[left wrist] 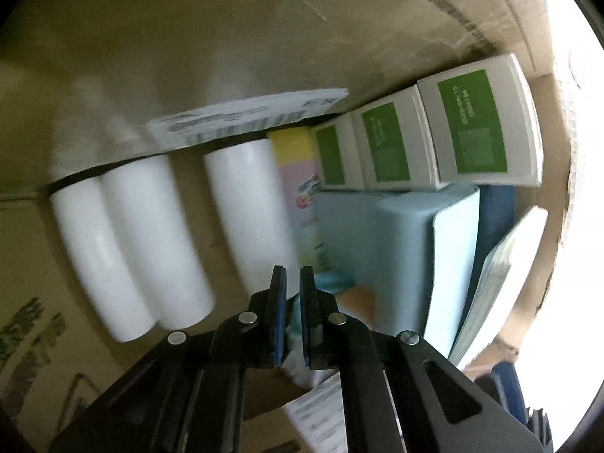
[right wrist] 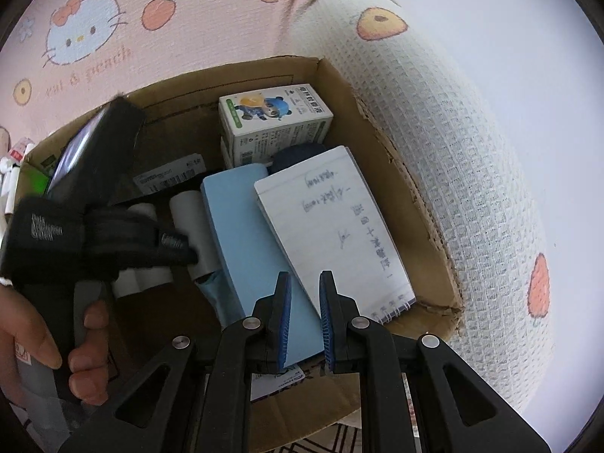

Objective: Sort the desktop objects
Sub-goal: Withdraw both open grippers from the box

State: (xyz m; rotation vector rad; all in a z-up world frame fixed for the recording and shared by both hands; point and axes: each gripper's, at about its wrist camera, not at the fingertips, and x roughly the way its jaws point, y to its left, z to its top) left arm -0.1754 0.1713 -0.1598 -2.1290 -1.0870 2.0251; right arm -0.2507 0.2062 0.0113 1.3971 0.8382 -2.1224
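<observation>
A cardboard box (right wrist: 419, 196) holds the sorted items: white rolls (left wrist: 151, 234), a light blue case (left wrist: 415, 249) also in the right wrist view (right wrist: 245, 234), a handwritten spiral notepad (right wrist: 332, 226), and green-and-white cartons (left wrist: 479, 132), one showing a panda print (right wrist: 275, 120). My left gripper (left wrist: 293, 275) reaches inside the box above the rolls and case, jaws nearly closed with a narrow gap, holding nothing. It shows in the right wrist view (right wrist: 94, 204) held by a hand. My right gripper (right wrist: 305, 283) hovers over the box's near side, slightly open and empty.
The box sits on a pink cat-and-peach cloth (right wrist: 113, 37). A white waffle-weave cloth (right wrist: 434, 113) lies along the box's right side. A barcode label (left wrist: 245, 117) is stuck on the box's inner wall. Small white items (right wrist: 15, 166) lie at the far left.
</observation>
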